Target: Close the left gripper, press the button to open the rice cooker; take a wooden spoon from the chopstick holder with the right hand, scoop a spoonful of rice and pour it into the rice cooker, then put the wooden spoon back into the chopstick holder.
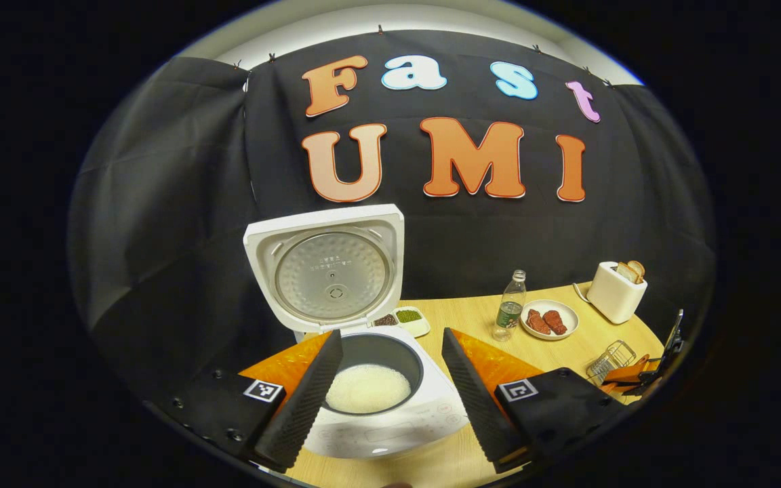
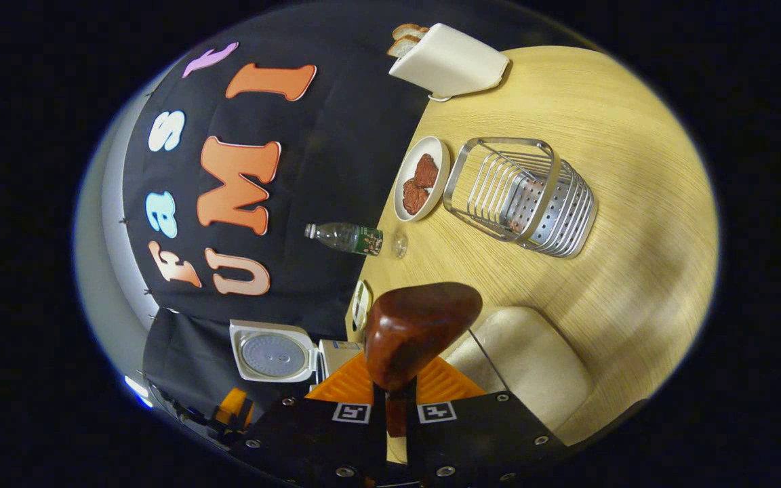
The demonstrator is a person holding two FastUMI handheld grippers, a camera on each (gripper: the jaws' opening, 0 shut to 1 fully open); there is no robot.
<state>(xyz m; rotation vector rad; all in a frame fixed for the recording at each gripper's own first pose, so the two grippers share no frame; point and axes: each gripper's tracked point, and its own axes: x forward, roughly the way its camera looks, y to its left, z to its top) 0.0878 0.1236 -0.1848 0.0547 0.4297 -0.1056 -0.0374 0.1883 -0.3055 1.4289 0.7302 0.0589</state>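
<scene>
Gripping the wooden spoon (image 2: 412,335) by its handle, the right gripper (image 2: 394,407) has its fingers pinched tight around it, the dark bowl of the spoon sticking out ahead over the table (image 2: 634,203). Whether the bowl carries rice I cannot tell. Farther along the table stands the wire chopstick holder (image 2: 523,196), near the plate (image 2: 407,169). By my judgement the spoon's return to the holder is the step in hand; next it needs its handle aimed at the holder's open top. The rice cooker (image 1: 363,366) stands lid-up with rice in its pot, framed by the left gripper (image 1: 390,396), whose fingers are spread wide.
</scene>
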